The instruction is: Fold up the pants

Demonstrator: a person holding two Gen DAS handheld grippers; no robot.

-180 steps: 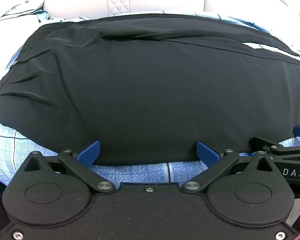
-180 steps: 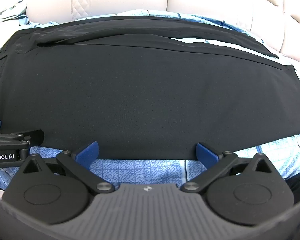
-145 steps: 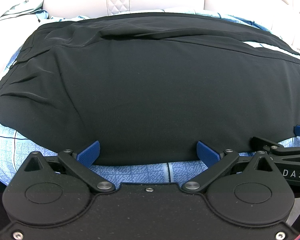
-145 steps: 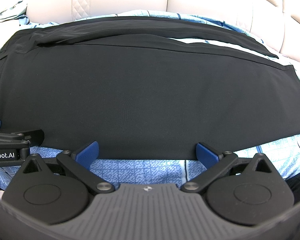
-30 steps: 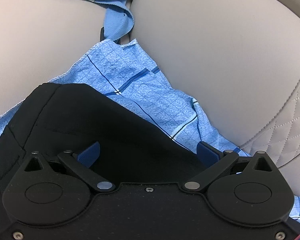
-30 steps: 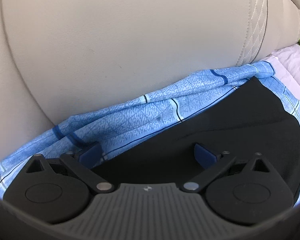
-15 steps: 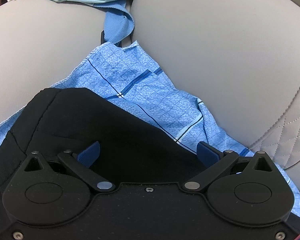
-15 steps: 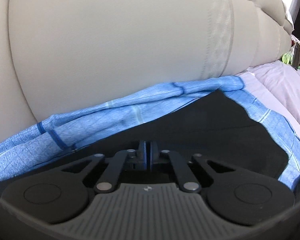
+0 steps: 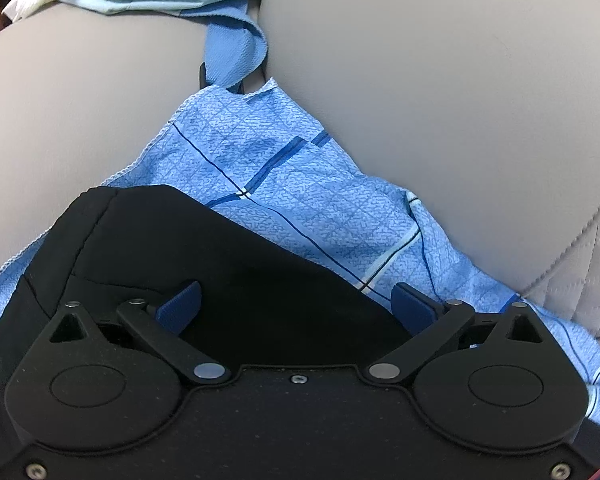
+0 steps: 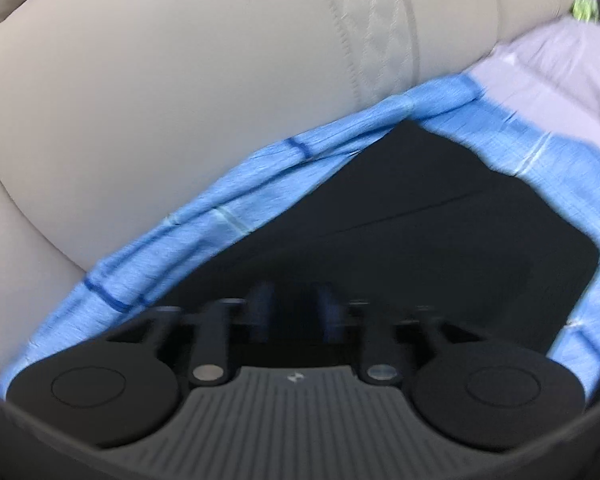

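Directly beneath both tools (image 9: 296, 304) (image 10: 296, 312) lie the black pants (image 9: 236, 256).

1. Left wrist view: sits just behind its own fingers (image 9: 180, 304), tilted down and forward, very close to the black pants (image 9: 228, 264) on the blue checked cloth (image 9: 300, 184).
2. It faces the grey sofa cushions (image 9: 460, 100); the seam between two cushions runs up the middle.
3. Right wrist view: same mounting, tilted down, close, motion-blurred, facing a beige backrest (image 10: 180, 100).
4. The pants corner (image 10: 440, 220) fills the lower centre.
5. Shared: pants, blue cloth (image 10: 240, 200), sofa upholstery. Each sees a different end; neither sees the other gripper.
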